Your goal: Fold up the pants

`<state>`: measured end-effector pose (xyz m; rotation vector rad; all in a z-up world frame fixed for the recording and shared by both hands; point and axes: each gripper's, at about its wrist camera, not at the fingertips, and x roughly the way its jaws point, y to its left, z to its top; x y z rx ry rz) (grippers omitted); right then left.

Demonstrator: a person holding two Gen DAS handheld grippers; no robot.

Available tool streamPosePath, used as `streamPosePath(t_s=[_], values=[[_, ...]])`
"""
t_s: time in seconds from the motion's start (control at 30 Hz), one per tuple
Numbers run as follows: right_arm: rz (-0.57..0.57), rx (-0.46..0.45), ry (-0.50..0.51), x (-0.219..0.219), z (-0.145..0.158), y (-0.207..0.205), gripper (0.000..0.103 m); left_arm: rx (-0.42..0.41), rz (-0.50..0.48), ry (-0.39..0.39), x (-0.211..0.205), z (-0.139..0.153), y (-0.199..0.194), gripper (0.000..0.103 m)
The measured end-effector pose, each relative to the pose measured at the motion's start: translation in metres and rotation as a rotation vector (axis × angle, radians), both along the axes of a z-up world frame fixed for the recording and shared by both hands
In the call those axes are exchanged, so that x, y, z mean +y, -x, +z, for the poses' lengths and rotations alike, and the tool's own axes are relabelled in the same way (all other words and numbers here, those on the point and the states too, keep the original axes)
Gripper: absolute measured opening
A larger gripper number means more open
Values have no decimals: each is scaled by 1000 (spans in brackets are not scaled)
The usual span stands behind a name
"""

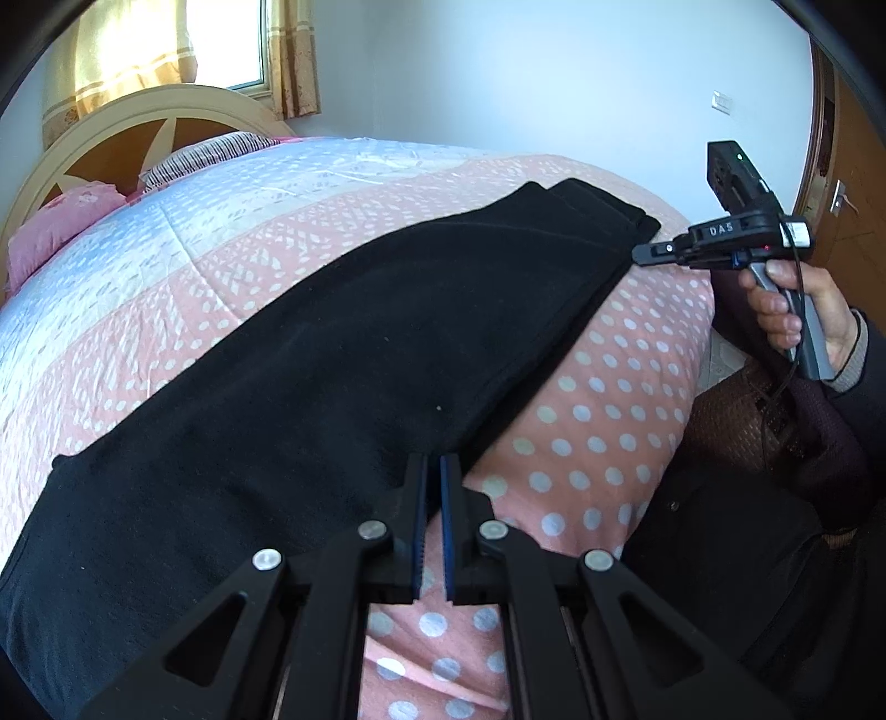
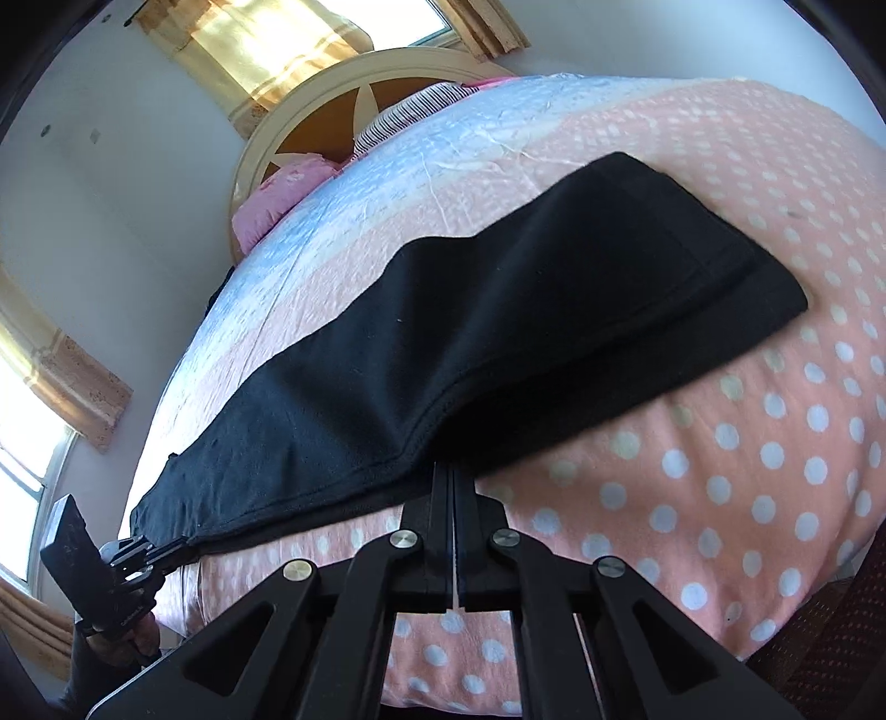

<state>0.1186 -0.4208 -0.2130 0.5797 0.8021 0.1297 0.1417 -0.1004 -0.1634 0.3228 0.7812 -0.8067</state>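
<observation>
I've got the black pants (image 1: pixel 343 354) stretched long across the polka-dot quilt (image 1: pixel 603 399). My left gripper (image 1: pixel 434 471) is nearly closed at the near edge, grip unclear. My right gripper (image 2: pixel 453 476) is clamped on that same edge.

A bed (image 1: pixel 166 288) with a pink-and-blue dotted quilt fills the room — its arched cream headboard (image 1: pixel 111 127) stands under a sunlit window (image 1: pixel 243 44) with yellow curtains (image 1: pixel 299 61). White walls (image 1: pixel 554 72); wooden door (image 1: pixel 847 183) at right.
</observation>
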Motion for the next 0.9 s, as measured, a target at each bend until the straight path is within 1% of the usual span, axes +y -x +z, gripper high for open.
streamPosePath(t_s=[0.1,0.17,0.2,0.23,0.27,0.3,0.33,0.43,0.5,0.63,0.7,0.77,0.8,0.87,0.9], values=[[-23,-30,-51,-10,4,5,1,-6,-9,14,2,4,4,5],[-70,-32,-60,-21,4,8,3,-29,-19,32,5,12,9,5],[-104,-35,-61,-30,5,10,10,-45,-26,45,6,18,11,5],[-132,-40,-74,-39,5,13,26,-59,-33,52,6,23,14,7],[-149,-45,-86,-45,6,13,35,-71,-39,52,5,27,15,10],[-176,-53,-99,-54,7,15,48,-81,-44,49,2,30,15,11],[-200,-61,-107,-60,9,16,52,-87,-50,47,-3,32,15,14],[-249,-87,-126,-81,15,16,52,-89,-67,48,-20,32,8,28],[-284,-94,-127,-94,17,15,52,-84,-75,41,-32,26,2,29],[-334,-76,-129,-118,12,8,52,-34,-54,51,-43,15,-14,29],[-338,-59,-134,-124,6,3,52,-7,-41,54,-44,11,-18,29],[-328,-46,-136,-128,0,-4,50,9,-32,40,-43,6,-21,29],[-327,-52,-130,-127,0,-5,47,16,-31,31,-43,3,-21,29],[-322,-66,-111,-125,3,-10,38,24,-27,27,-40,-1,-23,29],[-322,-72,-114,-126,3,-11,21,29,-27,35,-39,-1,-24,29]])
